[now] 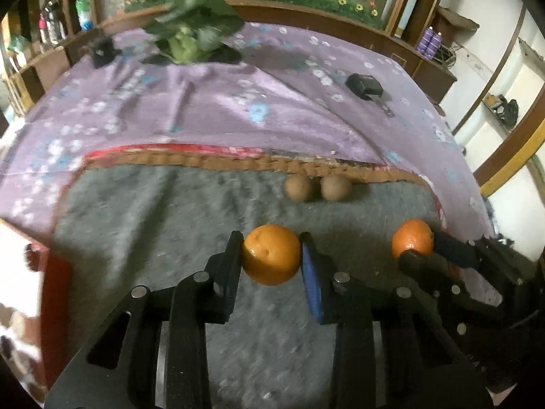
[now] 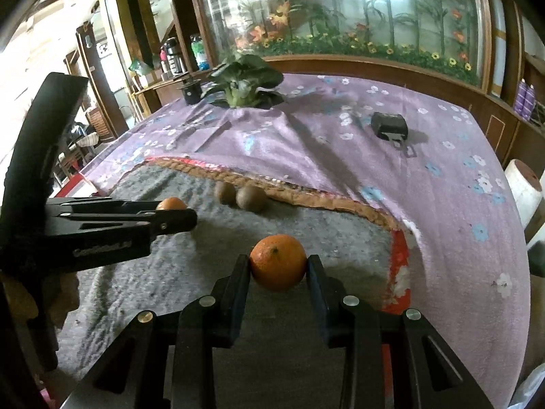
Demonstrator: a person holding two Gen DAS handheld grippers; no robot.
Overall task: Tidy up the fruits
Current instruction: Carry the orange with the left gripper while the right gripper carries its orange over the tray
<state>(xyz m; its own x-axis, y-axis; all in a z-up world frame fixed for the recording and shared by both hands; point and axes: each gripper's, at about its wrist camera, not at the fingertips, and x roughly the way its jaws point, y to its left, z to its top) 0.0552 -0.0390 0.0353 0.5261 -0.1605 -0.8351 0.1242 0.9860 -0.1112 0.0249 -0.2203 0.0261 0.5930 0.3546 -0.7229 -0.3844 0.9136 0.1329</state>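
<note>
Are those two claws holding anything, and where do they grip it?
Yes. The left gripper squeezes one orange by its sides; the right gripper squeezes another orange likewise.

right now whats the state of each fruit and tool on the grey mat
left tool: shut on the wrinkled orange
right tool: shut on the smoother orange
two round brown fruits: lying loose side by side on the grey felt mat, by its woven edge
leafy green vegetable: untouched at the far end of the purple floral cloth
</note>
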